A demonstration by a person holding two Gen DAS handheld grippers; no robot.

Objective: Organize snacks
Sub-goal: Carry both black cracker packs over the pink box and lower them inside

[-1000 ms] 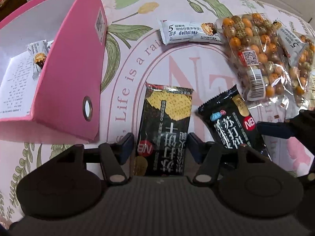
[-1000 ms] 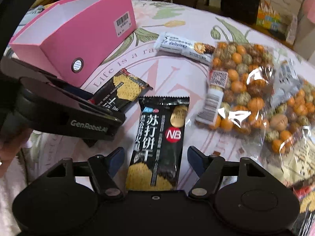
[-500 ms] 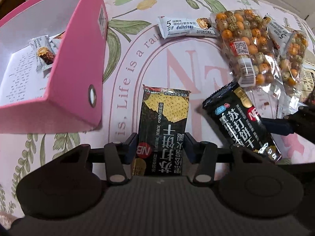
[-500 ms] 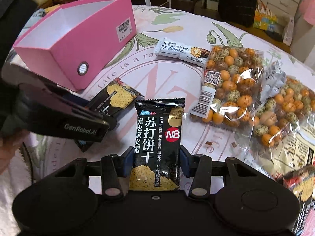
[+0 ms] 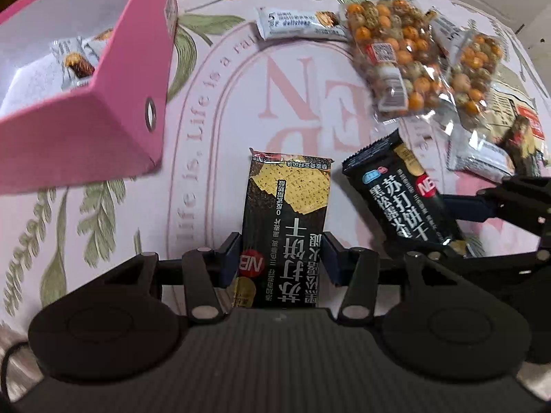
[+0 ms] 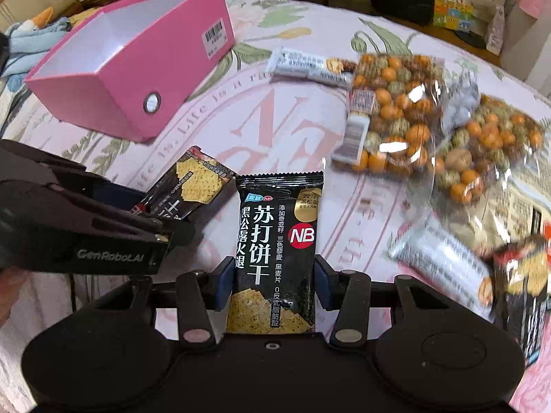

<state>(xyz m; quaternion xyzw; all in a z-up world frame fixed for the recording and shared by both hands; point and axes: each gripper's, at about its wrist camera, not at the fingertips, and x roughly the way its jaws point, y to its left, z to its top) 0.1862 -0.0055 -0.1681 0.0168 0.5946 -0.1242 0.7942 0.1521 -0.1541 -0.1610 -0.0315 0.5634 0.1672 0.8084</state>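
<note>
My left gripper [image 5: 280,258] is shut on a black soda-cracker packet [image 5: 287,213] and holds it above the tablecloth. My right gripper [image 6: 272,277] is shut on a second black soda-cracker packet [image 6: 279,237], also lifted; that packet shows at the right of the left wrist view [image 5: 399,192]. The left gripper's packet shows in the right wrist view [image 6: 191,186]. A pink box [image 5: 117,110] stands at the left with a white snack bar [image 5: 74,62] inside; it is also in the right wrist view [image 6: 179,58].
On the table lie a white snack bar [image 5: 303,24], two clear bags of orange and green coated nuts [image 5: 392,58] [image 6: 489,151], a silver-white wrapper [image 6: 444,258] and a dark packet [image 6: 523,285] at the right. Furniture and boxes stand beyond the table.
Both grippers have closed on their cracker packets and lifted them off the tablecloth. The views have risen and the pink box now sits closer at the left.
</note>
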